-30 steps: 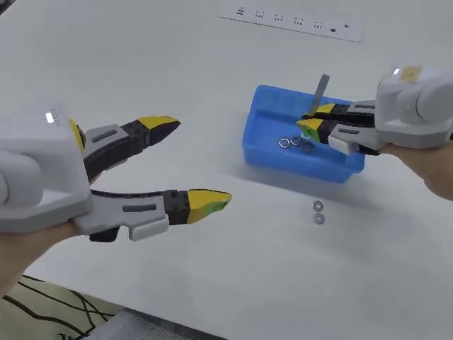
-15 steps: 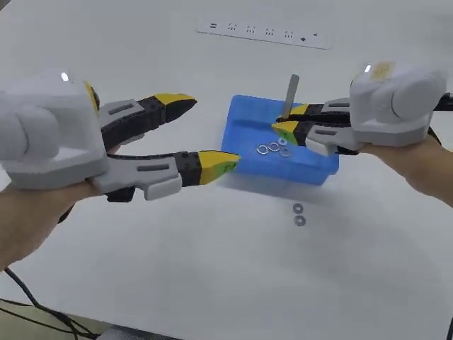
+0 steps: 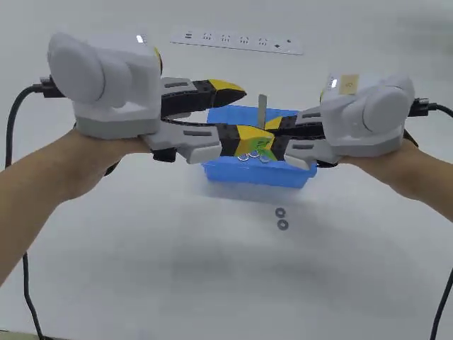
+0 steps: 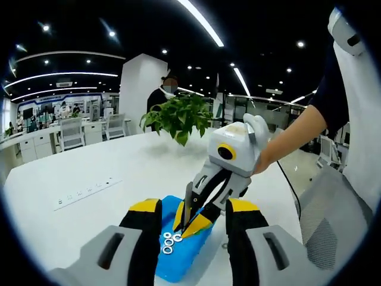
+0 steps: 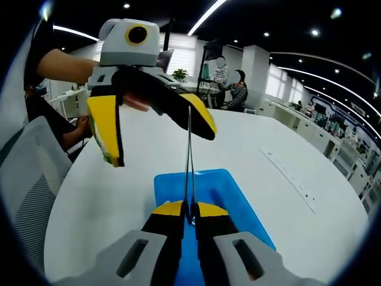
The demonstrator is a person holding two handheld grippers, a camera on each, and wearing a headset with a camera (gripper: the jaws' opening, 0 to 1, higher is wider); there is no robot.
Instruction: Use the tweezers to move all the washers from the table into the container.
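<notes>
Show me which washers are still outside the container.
The near washer and the one behind it lie on the table, in front of the container. The other washers are inside it.

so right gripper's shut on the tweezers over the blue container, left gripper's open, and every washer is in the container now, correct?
Not every washer: the head view shows two washers on the table in front of the blue container. The rest holds: right gripper shut on the tweezers over it, left gripper open.
</notes>
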